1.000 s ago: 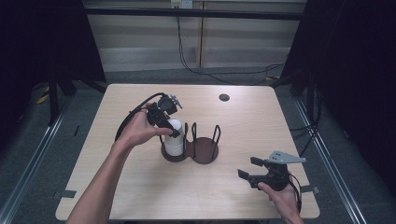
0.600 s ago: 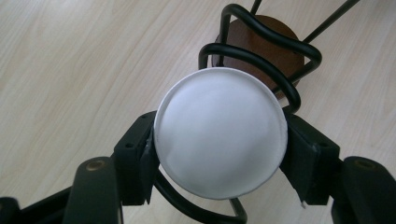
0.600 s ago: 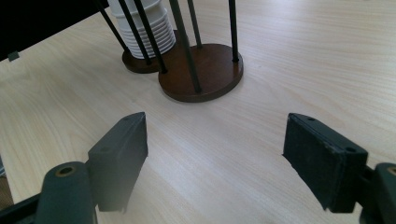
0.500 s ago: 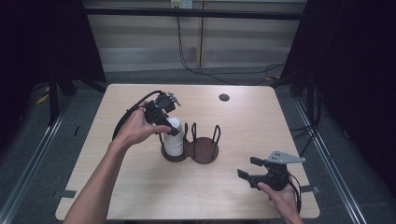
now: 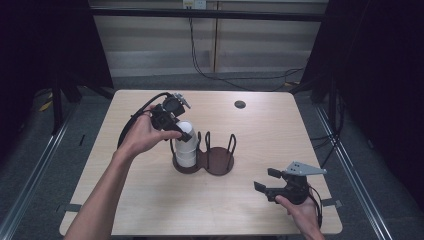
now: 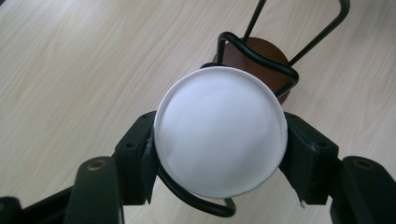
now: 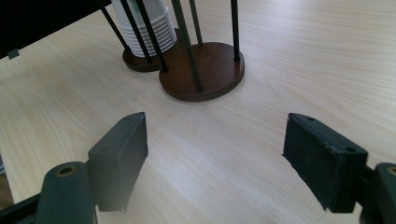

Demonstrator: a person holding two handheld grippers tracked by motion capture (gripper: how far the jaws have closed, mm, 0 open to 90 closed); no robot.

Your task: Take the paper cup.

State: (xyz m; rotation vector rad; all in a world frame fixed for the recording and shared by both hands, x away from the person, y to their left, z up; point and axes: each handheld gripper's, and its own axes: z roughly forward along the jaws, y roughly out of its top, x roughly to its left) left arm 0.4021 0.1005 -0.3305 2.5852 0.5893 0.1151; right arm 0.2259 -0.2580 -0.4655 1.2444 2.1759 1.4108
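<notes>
Now the left claw (image 6: 219,154) is clamped on the white cup stack's (image 6: 219,130) top rim.

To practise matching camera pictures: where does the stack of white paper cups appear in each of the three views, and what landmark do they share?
High view: stack of white paper cups left of centre, in the holder's left side.
Left gripper view: centre, seen from above, between the tongs' pads.
Right gripper view: top, left of centre.
Shared landmark: the wire cup holder.

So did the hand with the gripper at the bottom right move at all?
No. The right gripper sits at the same spot near the table's front right corner, just as far from the brown cup stand as before.
</notes>
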